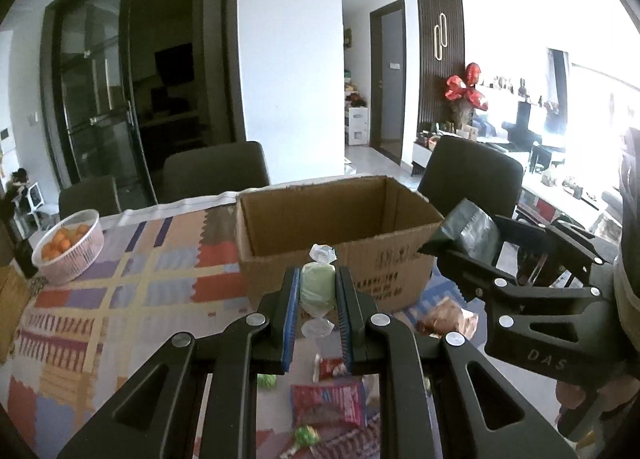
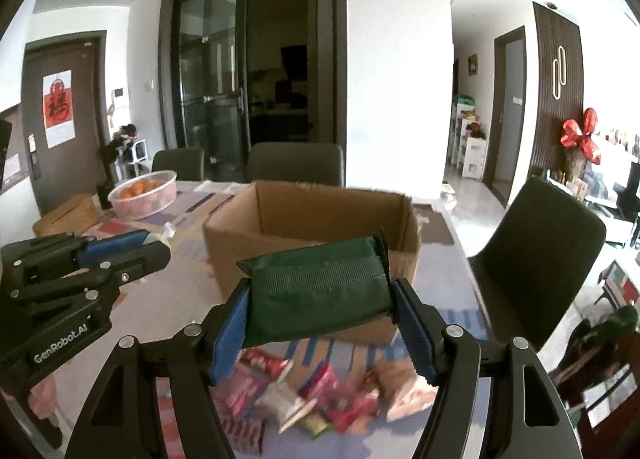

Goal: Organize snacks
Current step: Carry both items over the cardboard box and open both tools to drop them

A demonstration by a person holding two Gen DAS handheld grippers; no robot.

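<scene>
My left gripper [image 1: 318, 295] is shut on a pale green wrapped candy [image 1: 318, 291] with twisted clear ends, held up in front of the open cardboard box [image 1: 340, 227]. My right gripper [image 2: 320, 299] is shut on a dark green snack packet [image 2: 320, 291], also raised before the box [image 2: 312, 219]. In the left wrist view the right gripper [image 1: 460, 247] shows at the right with the packet [image 1: 466, 229] near the box's right corner. In the right wrist view the left gripper [image 2: 148, 245] shows at the left. A heap of loose snacks [image 2: 312, 395] lies on the table below.
A patterned cloth [image 1: 120, 279] covers the table. A pink bowl of oranges [image 1: 68, 245] stands at the far left, beside a wooden tissue box [image 2: 68, 215]. Dark chairs [image 1: 216, 171] stand behind the table and one [image 2: 536, 259] at its right end.
</scene>
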